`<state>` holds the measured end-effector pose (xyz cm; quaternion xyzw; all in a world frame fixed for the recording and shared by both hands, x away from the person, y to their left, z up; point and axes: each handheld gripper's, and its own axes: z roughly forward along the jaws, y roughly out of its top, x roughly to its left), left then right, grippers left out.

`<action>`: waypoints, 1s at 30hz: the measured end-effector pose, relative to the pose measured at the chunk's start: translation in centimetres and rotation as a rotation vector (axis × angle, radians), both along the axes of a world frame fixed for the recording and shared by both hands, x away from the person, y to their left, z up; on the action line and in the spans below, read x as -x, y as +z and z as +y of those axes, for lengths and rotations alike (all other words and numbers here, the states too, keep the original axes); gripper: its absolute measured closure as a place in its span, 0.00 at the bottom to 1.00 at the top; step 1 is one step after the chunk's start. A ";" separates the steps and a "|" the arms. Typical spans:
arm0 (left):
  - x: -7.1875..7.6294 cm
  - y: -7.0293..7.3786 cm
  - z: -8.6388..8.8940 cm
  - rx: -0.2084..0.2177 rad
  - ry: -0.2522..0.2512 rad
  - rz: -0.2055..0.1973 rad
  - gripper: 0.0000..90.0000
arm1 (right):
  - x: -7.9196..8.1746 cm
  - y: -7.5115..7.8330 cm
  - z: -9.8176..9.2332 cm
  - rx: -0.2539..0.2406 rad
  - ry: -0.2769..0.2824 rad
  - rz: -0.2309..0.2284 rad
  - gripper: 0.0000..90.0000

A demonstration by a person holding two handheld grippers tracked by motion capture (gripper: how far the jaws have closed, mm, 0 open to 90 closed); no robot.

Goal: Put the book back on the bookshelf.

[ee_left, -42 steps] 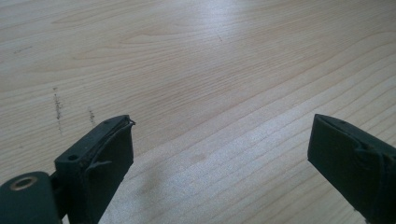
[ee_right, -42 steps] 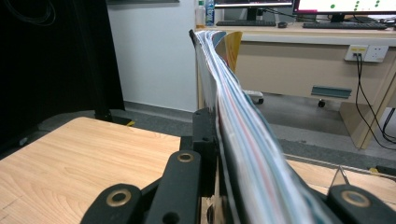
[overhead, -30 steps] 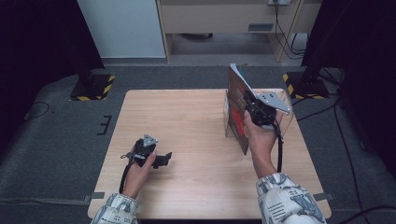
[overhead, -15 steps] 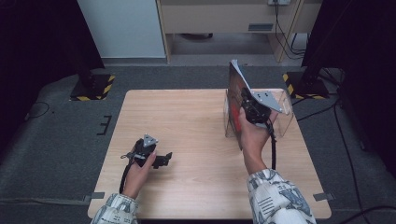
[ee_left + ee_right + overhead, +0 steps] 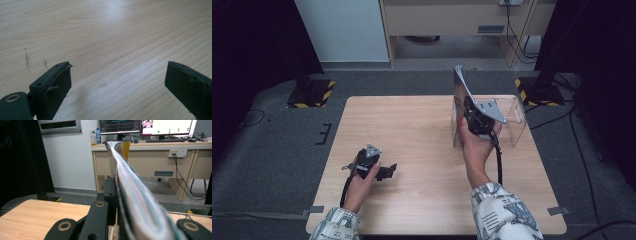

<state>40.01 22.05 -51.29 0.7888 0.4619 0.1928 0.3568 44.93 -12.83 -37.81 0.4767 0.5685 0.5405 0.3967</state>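
Gripping a magazine [image 5: 460, 89] upright, your right tool [image 5: 473, 118] is closing tightly on it at the right of the frame, over the clear box [image 5: 512, 131]. Your left tool [image 5: 382, 171] is resting wide open and empty on the desk [image 5: 412, 130], lower left.

table [image 5: 412, 130]: pale matt wood, grained | magazine [image 5: 460, 86]: glossy paper | box [image 5: 512, 122]: clear plastic | left gripper [image 5: 117, 82] pads: matt black

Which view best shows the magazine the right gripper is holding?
The high view: the magazine stands upright, clamped by the right gripper, at the clear box. The right gripper view shows just its page edges close up; the left gripper view faces bare table.
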 end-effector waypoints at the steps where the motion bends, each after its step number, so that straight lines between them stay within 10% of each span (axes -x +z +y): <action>1: 0.0 0.0 0.0 -0.002 -0.001 0.000 0.07 | 0.1 0.0 0.0 -0.003 0.002 0.001 0.95; 30: 0.0 -0.1 -0.6 -0.026 -0.026 0.000 0.07 | 0.2 0.1 1.3 -0.023 0.030 0.019 0.95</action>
